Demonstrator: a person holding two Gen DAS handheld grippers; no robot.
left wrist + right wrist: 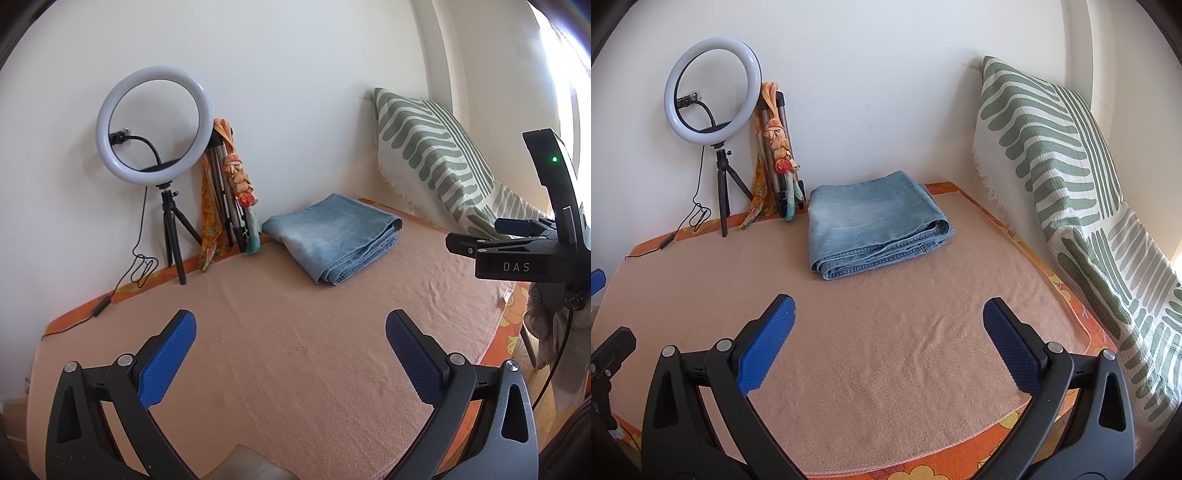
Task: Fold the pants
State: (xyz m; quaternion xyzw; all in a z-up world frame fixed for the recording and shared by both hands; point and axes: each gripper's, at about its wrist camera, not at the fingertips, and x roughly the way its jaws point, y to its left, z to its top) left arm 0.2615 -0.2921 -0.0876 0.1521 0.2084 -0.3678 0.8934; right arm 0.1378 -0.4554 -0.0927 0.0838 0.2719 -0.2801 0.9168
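Where any writing can be read at all, it is the white letters "DAS" on the black body of the right gripper (513,254), which juts in from the right edge of the left wrist view with a small green light glowing on the curved piece above it. Down at the bottom of that same view the left gripper (290,354) has its blue-padded fingers (168,363) spread wide apart, holding nothing and hanging above the peach blanket (295,350) without touching it. From the right wrist view the right gripper (888,341) looks the same: fingers (766,350) flung wide, empty, over bare blanket. The pants (875,229), faded blue denim, lie already folded into a neat thick stack on the far part of the blanket, upper centre of both views, well clear of either gripper, with the layered hems facing the cameras. At the upper left a ring light (713,90) stands on a small black tripod (724,195) against the white wall, its cable trailing down onto the orange flowered cover (960,469). Just beside it leans a folded tripod draped with a colourful scarf (779,155). Along the right side a green-and-white patterned cushion (1052,155) leans against the wall.
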